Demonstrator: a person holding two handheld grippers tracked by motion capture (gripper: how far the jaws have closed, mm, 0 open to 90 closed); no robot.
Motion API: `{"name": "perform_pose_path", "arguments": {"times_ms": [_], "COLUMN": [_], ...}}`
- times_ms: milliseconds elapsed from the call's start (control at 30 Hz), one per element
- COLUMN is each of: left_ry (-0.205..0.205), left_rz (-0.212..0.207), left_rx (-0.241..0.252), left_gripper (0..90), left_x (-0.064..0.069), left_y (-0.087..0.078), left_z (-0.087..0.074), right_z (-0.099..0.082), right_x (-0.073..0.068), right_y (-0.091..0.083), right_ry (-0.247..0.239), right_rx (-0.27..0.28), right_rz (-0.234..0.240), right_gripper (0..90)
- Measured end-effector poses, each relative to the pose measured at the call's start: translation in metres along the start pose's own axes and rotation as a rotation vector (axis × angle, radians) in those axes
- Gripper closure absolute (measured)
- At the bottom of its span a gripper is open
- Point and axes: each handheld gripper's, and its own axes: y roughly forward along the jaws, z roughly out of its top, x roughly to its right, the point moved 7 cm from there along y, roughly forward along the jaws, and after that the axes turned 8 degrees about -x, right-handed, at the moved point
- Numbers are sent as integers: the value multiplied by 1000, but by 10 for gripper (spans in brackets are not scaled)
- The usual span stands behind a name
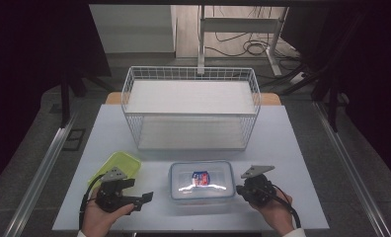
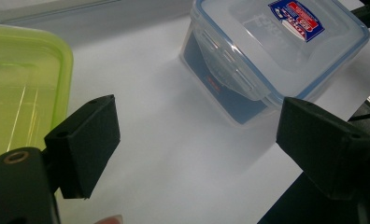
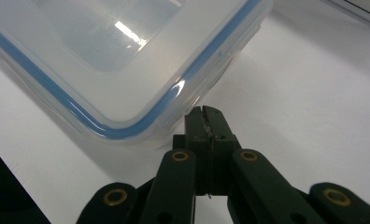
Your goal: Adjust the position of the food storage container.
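A clear plastic box with a blue-sealed snap lid and a red and blue label lies at the table's front middle. Something dark blue shows through the clear box's side wall. My left gripper is held low to the box's left, open, and in its own view the left gripper has only bare table between its pads. My right gripper is at the box's right side, shut and empty. In its own view the right gripper's tips sit right at a rounded corner of the box; I cannot tell if they touch.
A lime-green plastic container lies at the front left, close beside my left gripper, and the green container shows in that gripper's view too. A white wire basket stands behind the box. The white table ends close to both hands.
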Motion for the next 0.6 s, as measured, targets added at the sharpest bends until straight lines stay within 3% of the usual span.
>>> {"name": "perform_pose_path", "arguments": {"times_ms": [500, 600], "left_ry": [0, 1], "left_rz": [4, 4], "left_rx": [5, 6], "left_gripper": [129, 129], "left_x": [0, 1], "left_y": [0, 0], "left_z": [2, 1], "right_z": [0, -1], "right_x": [-1, 3], "right_y": [0, -4], "right_ry": [20, 29], "right_rx": [24, 39], "right_rz": [35, 20], "right_gripper": [894, 893]}}
